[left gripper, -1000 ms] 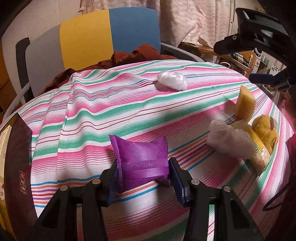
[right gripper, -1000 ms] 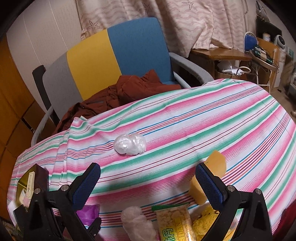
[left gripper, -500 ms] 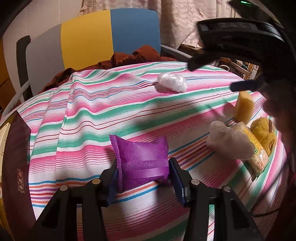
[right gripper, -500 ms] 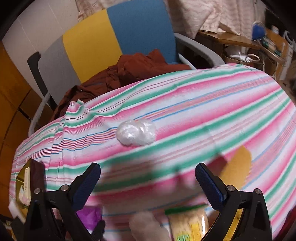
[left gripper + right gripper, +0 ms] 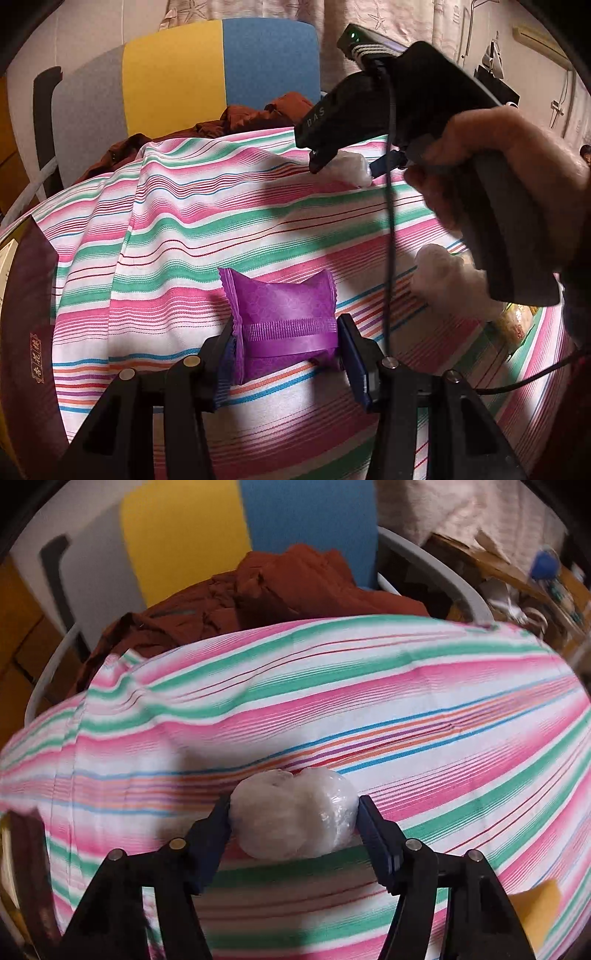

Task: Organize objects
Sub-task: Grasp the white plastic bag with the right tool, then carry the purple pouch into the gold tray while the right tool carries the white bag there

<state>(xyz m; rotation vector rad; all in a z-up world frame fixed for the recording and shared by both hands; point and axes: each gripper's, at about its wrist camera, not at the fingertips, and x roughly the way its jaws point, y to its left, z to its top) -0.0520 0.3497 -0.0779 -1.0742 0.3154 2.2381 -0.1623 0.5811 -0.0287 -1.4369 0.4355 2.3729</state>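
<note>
Right claw (image 5: 293, 821) closed across wrapped white bundle (image 5: 293, 818) midsection: light, squashy, slick film. Left claw (image 5: 286, 349) pinching purple sachet (image 5: 282, 321).

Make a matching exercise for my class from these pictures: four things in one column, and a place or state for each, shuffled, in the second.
Things:
1. purple packet
2. white plastic-wrapped bundle
3. rust-brown cloth
4. striped tablecloth

Places or states:
A. heaped on the chair seat
B. between the right gripper's fingers
C. spread over the table
D. clamped in the left gripper

Pairs: 1-D, 2-B, 3-A, 4-C
</note>
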